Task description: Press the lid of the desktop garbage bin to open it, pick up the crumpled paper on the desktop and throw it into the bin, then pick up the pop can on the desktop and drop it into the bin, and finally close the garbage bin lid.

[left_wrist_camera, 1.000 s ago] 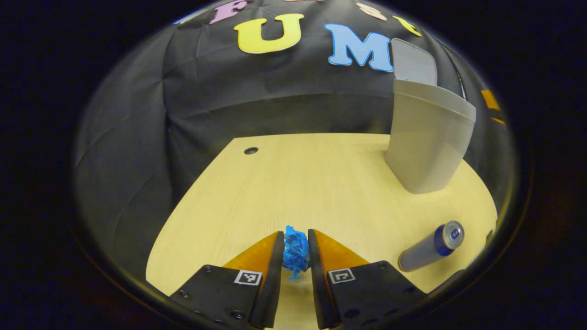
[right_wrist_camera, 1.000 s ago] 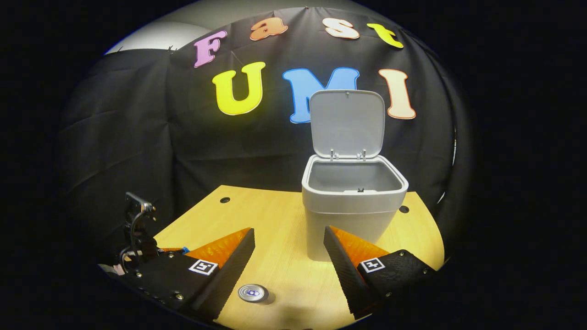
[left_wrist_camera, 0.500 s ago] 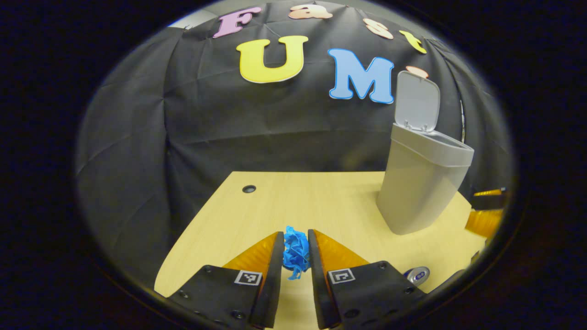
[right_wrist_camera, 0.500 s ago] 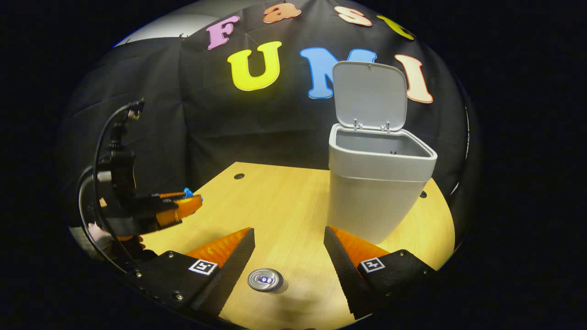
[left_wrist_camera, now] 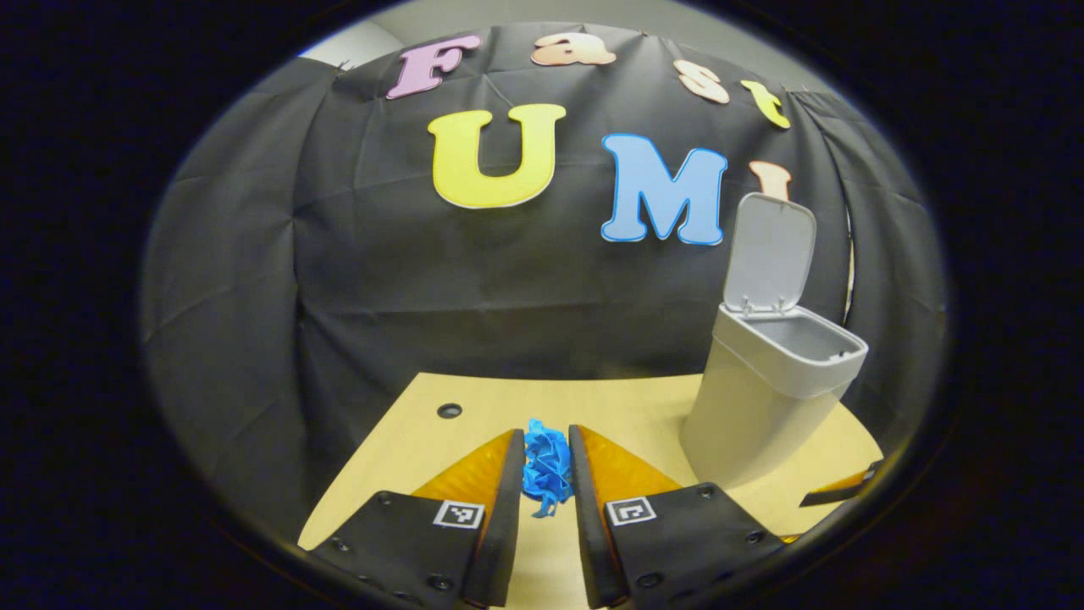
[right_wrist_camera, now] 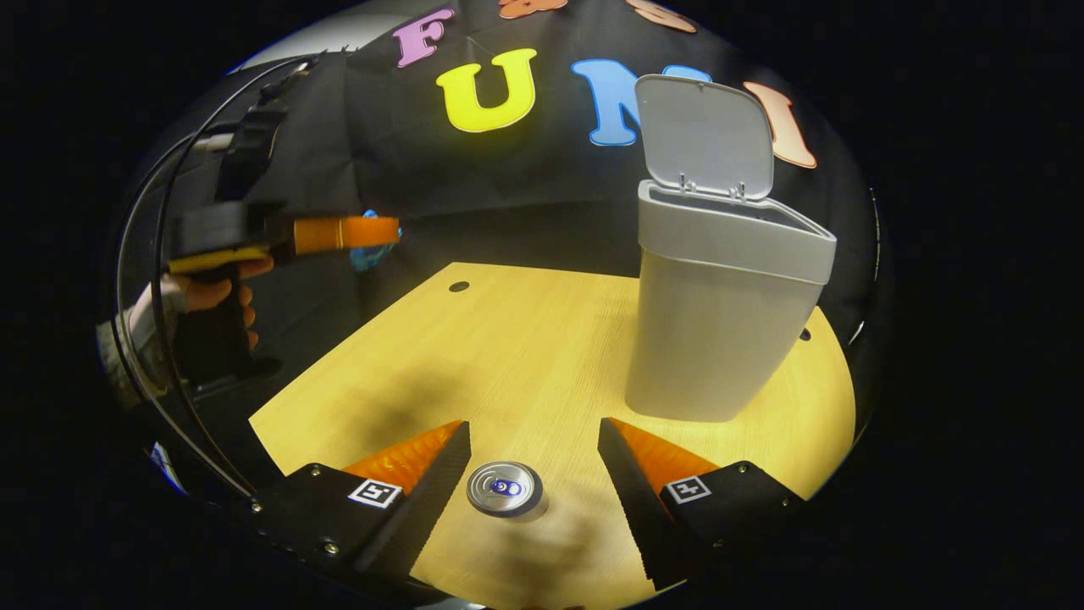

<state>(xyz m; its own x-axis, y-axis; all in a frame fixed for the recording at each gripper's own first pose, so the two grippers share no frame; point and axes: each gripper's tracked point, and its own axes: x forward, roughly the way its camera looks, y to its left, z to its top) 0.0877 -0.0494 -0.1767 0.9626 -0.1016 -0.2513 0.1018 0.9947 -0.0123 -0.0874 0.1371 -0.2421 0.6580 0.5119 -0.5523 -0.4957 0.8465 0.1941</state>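
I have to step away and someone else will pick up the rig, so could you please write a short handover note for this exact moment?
Left gripper: shut on the blue crumpled paper, held in the air above the desk, to the left of the bin.
Right gripper: open, low over the desk, with the upright pop can between its fingers, not gripped.
Garbage bin: standing on the desk, its lid up.
Done: lid opened, paper picked up.
Left: drop the paper into the bin, grasp the can and drop it in, close the lid.
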